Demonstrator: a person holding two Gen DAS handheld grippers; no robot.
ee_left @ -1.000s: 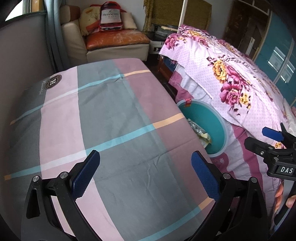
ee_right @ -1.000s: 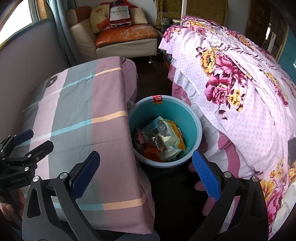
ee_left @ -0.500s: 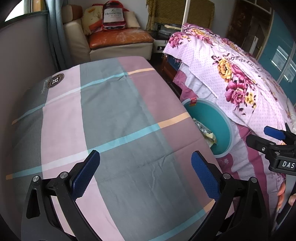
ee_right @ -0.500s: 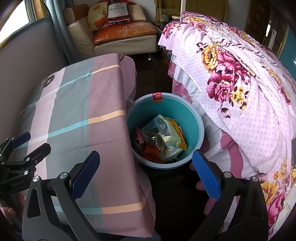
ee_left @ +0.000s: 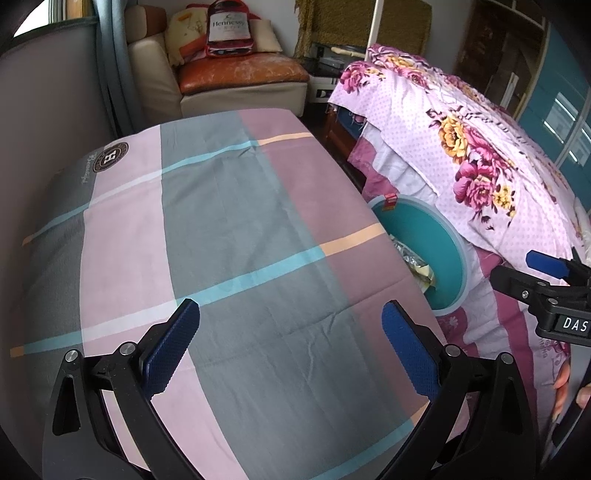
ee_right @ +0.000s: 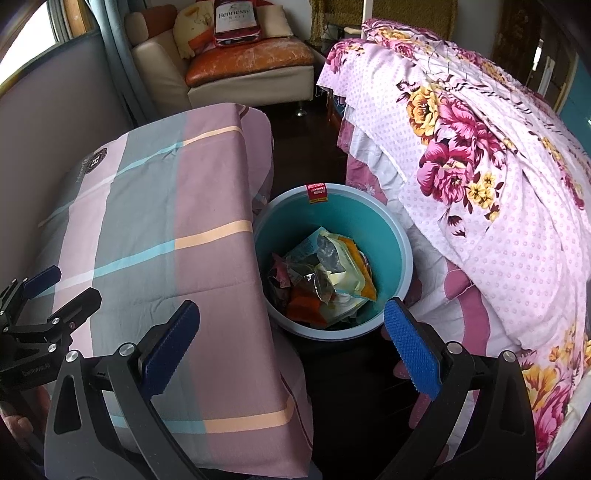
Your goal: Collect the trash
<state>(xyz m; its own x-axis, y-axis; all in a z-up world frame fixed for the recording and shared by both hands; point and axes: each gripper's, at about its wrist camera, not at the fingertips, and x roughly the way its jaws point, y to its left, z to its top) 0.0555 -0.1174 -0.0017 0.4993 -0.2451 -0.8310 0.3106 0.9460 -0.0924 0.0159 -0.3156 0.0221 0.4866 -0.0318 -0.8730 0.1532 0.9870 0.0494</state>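
While both tools hang above the scene, each part reads as follows, nearest first.

Left tool (ee_left: 291,347): released, blue pads spread wide, holding nothing, above the cloth-covered surface (ee_left: 236,236).
Right tool (ee_right: 291,349): released too, pads wide apart and holding nothing, above the near rim of the bucket; a fingertip shows beneath it in the left view.
Surface: draped in a checked cloth of pink, grey and mauve blocks with light blue and peach stripes; a round logo sits at its far left corner.
Bucket (ee_right: 391,236): teal, round, on the dark floor between the surface and the bed, a red label on its far rim.
Trash (ee_right: 325,280): crumpled wrappers, yellow, orange and clear, piled inside the bucket.
Bed (ee_right: 487,177): right of the bucket, under a pink floral cover.
Armchair (ee_right: 236,70): farthest back, beige with an orange cushion, a bottle-shaped pillow (ee_right: 236,20) leaning on it.
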